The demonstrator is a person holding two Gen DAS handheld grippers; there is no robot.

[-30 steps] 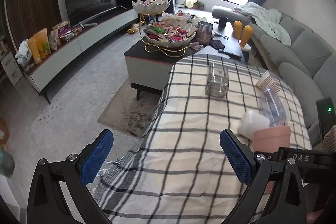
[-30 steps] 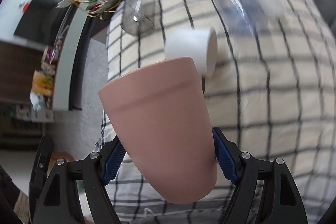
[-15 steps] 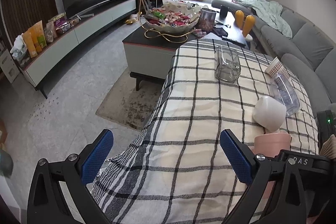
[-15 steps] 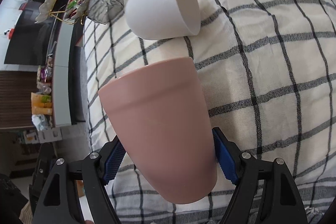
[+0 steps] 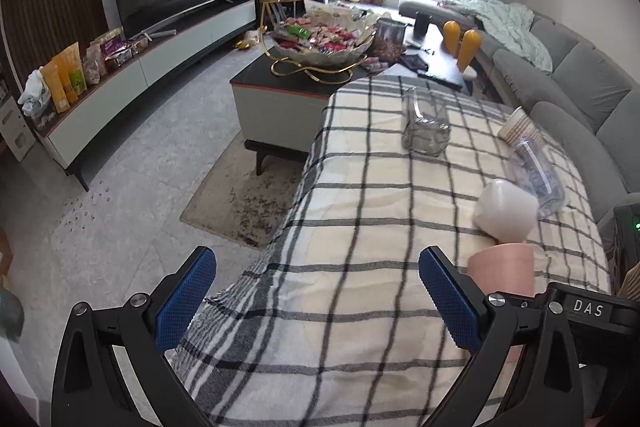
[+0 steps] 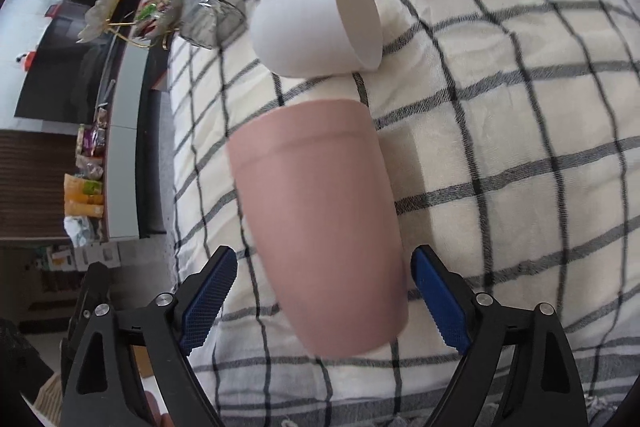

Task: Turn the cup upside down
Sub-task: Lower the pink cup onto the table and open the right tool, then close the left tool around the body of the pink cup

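A pink cup sits upside down between the blue pads of my right gripper, rim on the checked cloth. The jaws are open, with a gap on each side of the cup. In the left wrist view the pink cup stands at the right, behind my right gripper's body. My left gripper is open and empty above the cloth's near edge. A white cup lies on its side just beyond the pink cup; it also shows in the left wrist view.
A square glass stands farther back on the cloth. A clear plastic cup and a patterned paper cup lie at the right. A coffee table with a snack bowl and a grey sofa lie beyond.
My right gripper has opened and let go of the pink cup, which now rests rim-down on the cloth. The left gripper view has shifted slightly.
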